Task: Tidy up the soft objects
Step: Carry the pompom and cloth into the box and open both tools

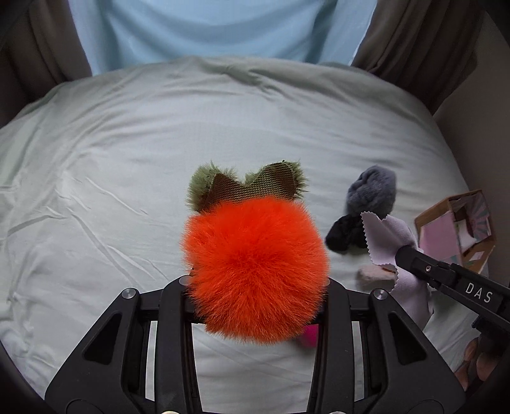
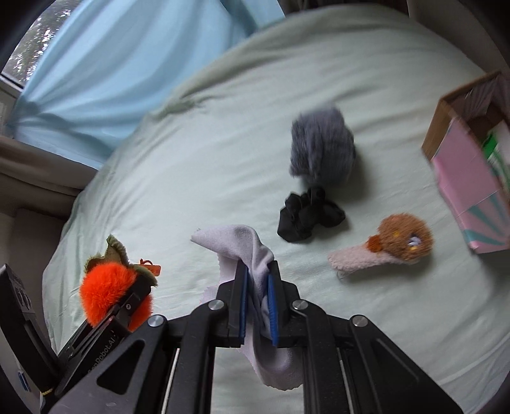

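Observation:
My left gripper [image 1: 256, 283] is shut on a fluffy orange pom-pom with green leaves [image 1: 255, 267], held above the bed; the fur hides the fingertips. It also shows in the right wrist view [image 2: 111, 293]. My right gripper [image 2: 257, 270] is shut on a pale lilac cloth [image 2: 236, 245], which also shows in the left wrist view [image 1: 387, 242]. On the pale green sheet [image 2: 191, 165] lie a grey fluffy ball [image 2: 322, 146], a black scrunchie [image 2: 307, 215] and a brown-and-pink plush toy [image 2: 392, 246].
A cardboard box with pink lining [image 2: 468, 159] stands at the bed's right edge, also seen in the left wrist view [image 1: 455, 229]. A light blue curtain [image 1: 220, 28] and brown drapes [image 1: 414, 35] hang behind the bed.

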The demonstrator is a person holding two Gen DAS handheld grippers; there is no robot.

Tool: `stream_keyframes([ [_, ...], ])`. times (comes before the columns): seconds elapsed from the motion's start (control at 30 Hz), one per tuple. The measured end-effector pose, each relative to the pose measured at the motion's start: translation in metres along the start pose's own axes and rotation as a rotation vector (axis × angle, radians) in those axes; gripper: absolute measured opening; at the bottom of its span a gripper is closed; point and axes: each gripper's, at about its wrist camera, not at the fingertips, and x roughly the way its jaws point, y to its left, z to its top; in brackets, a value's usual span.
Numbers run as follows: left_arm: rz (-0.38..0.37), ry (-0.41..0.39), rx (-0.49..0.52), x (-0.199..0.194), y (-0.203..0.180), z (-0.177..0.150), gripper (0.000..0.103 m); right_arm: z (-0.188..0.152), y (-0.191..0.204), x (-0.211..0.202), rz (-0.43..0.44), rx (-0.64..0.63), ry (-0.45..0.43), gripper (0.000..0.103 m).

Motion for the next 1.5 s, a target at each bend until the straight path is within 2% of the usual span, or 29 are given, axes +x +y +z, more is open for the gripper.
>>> stream_keyframes([
  [0.2,-0.006,-0.061,0.000,-0.063,-0.032,0.008,0.032,0.010,0.010,-0.061,0.021,-0.031,-0.069,0.010],
  [0.37,0.009,-0.110,0.008,-0.111,-0.073,0.013,0.032,0.020,-0.003,-0.122,0.055,-0.059,-0.126,0.010],
  [0.5,-0.002,-0.146,-0.003,-0.145,-0.118,0.012,0.032,0.031,-0.027,-0.168,0.082,-0.103,-0.178,0.010],
  [0.8,-0.023,-0.170,-0.024,-0.177,-0.239,-0.003,0.032,0.068,-0.113,-0.261,0.082,-0.173,-0.226,0.010],
  [0.97,-0.048,-0.155,-0.057,-0.168,-0.310,-0.007,0.032,0.094,-0.172,-0.284,0.060,-0.208,-0.229,0.010],
  [1.13,-0.069,-0.113,-0.043,-0.143,-0.376,-0.008,0.032,0.122,-0.226,-0.285,0.013,-0.222,-0.207,0.010],
  [1.27,-0.081,-0.063,-0.025,-0.112,-0.411,-0.008,0.032,0.143,-0.260,-0.270,-0.021,-0.229,-0.173,0.010],
  [1.5,-0.095,0.059,0.018,-0.036,-0.440,-0.003,0.032,0.175,-0.301,-0.225,-0.075,-0.222,-0.103,0.010],
])
